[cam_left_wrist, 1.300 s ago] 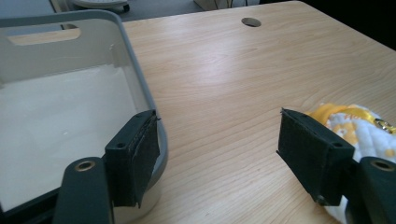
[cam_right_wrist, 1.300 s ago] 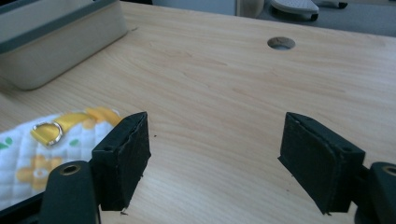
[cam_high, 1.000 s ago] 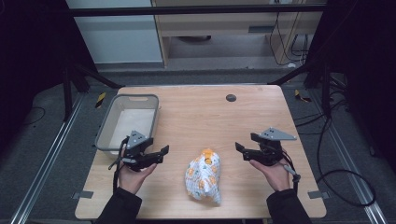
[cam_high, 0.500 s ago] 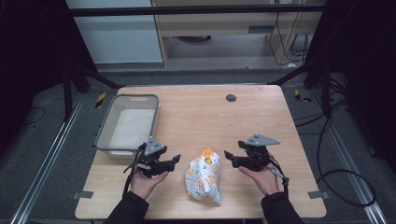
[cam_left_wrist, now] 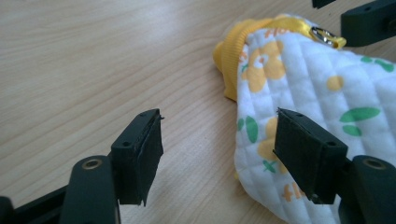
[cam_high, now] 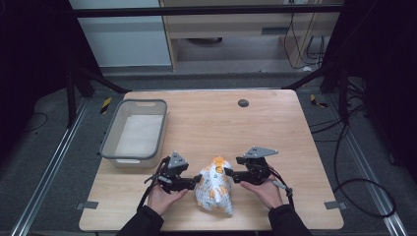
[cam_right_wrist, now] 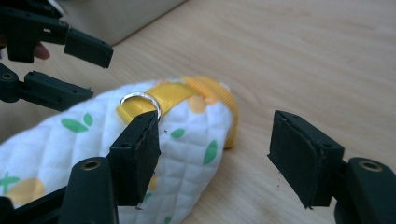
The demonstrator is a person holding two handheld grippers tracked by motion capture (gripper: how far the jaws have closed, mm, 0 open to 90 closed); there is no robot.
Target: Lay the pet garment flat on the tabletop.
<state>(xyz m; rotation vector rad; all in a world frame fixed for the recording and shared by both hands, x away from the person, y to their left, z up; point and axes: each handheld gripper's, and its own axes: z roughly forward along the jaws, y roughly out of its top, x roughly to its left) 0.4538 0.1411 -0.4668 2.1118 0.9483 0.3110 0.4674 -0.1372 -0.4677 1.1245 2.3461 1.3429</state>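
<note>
1. Lying on the near middle of the table: quilted white pouch point(cam_high: 215, 189) with orange flowers and green leaves, yellow trim and a yellow strap carrying a metal ring point(cam_right_wrist: 140, 99). Sitting flat, long axis running roughly near-to-far, yellow end pointing away from the person.
2. Flanking the pouch on its left: left gripper point(cam_high: 195, 180), tips just beside the fabric. Jaws standing wide, having just been opening a little; in the left gripper view one pad overlapping the quilted edge, the other over bare wood, neither pressing. Holding nothing.
3. Flanking on the right: right gripper point(cam_high: 227, 173), tips near the yellow end. Jaws wide but having just been closing slightly; in the right gripper view one pad sitting against the picture of the ring and strap, the other over bare wood, no clamping visible. Holding nothing.
4. Resting under all of it: light wood-grain table point(cam_high: 275, 123), small dark round plug point(cam_high: 243, 103) near the far edge, tape tabs at the near corners.
5. Sitting at the left side, well apart from the pouch: grey plastic bin point(cam_high: 112, 140), pale inside.
6. Surrounding the table: dark grey floor, black frame struts, loose cables at the right, a pale cabinet and wooden unit at the back.
7. Blocking nothing between pouch and bin: bare wood only.
</note>
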